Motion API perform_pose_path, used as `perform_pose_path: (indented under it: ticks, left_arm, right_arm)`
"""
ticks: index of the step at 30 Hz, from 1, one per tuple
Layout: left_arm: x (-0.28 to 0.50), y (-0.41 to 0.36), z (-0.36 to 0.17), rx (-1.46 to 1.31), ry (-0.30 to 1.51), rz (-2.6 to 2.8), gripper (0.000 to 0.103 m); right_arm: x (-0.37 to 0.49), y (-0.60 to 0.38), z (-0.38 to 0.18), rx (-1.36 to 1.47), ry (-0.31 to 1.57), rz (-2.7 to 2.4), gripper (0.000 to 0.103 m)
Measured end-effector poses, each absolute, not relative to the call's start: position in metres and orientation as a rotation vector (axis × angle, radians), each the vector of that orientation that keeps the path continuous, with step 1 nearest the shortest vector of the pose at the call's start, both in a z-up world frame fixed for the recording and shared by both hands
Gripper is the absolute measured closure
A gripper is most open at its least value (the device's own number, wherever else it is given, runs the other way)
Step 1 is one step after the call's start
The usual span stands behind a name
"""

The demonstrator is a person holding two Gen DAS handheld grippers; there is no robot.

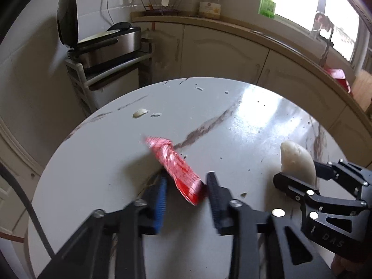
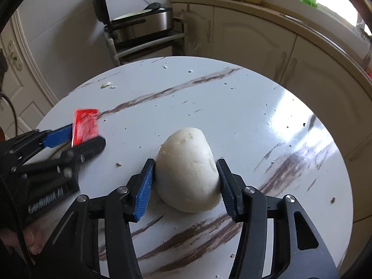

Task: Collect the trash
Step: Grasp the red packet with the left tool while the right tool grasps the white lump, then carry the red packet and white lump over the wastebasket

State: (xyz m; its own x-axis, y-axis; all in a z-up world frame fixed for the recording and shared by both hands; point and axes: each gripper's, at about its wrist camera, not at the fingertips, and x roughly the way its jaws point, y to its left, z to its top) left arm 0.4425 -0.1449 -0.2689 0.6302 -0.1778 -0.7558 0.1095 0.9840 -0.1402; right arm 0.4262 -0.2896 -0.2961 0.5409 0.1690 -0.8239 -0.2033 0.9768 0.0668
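Observation:
A red foil wrapper (image 1: 176, 167) lies on the round white marble table (image 1: 232, 116), its near end between the fingers of my left gripper (image 1: 187, 186), whose jaws stand apart around it; motion blur hides any contact. It also shows in the right wrist view (image 2: 84, 125). A white steamed bun piece (image 2: 188, 169) sits between the pads of my right gripper (image 2: 184, 181), which touch its two sides. The bun (image 1: 297, 160) and right gripper (image 1: 300, 174) show at the right of the left wrist view.
A small pale scrap (image 1: 140, 112) and crumbs lie near the table's far left edge. Behind stand a rack with an open electric griddle (image 1: 107, 44), cream cabinets (image 1: 220, 51) and a counter with jars under a window.

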Motion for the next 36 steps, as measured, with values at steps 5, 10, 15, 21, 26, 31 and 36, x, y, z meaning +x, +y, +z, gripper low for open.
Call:
perform_pose_path:
  ticks: [5,10,15,21,26,31,36]
  left_arm:
    - [0.433,-0.138,-0.271,-0.127,0.872,-0.220,0.095]
    - [0.419,-0.130,-0.262,-0.126,0.847,-0.236,0.096]
    - [0.397,-0.130,-0.252,-0.103,0.818,-0.262,0.097]
    - [0.390,-0.131,-0.258,-0.093,0.844,-0.258,0.097]
    - [0.370,-0.141,-0.244,-0.103,0.827,-0.289,0.098]
    - [0.335,-0.153,-0.228,-0.076,0.782,-0.329,0.098]
    - [0.290,-0.173,-0.215,-0.049,0.756,-0.388,0.098]
  right_arm:
    - [0.418,-0.300,-0.294,0.003,0.970,0.227,0.054]
    - [0.404,-0.315,-0.290,0.052,0.960,0.225,0.054]
    - [0.389,-0.329,-0.280,0.090,0.940,0.219,0.054]
    - [0.369,-0.340,-0.273,0.102,0.935,0.203,0.054]
    - [0.355,-0.345,-0.268,0.110,0.929,0.198,0.054]
    - [0.336,-0.358,-0.258,0.135,0.905,0.186,0.055]
    - [0.304,-0.377,-0.247,0.172,0.880,0.168,0.055]
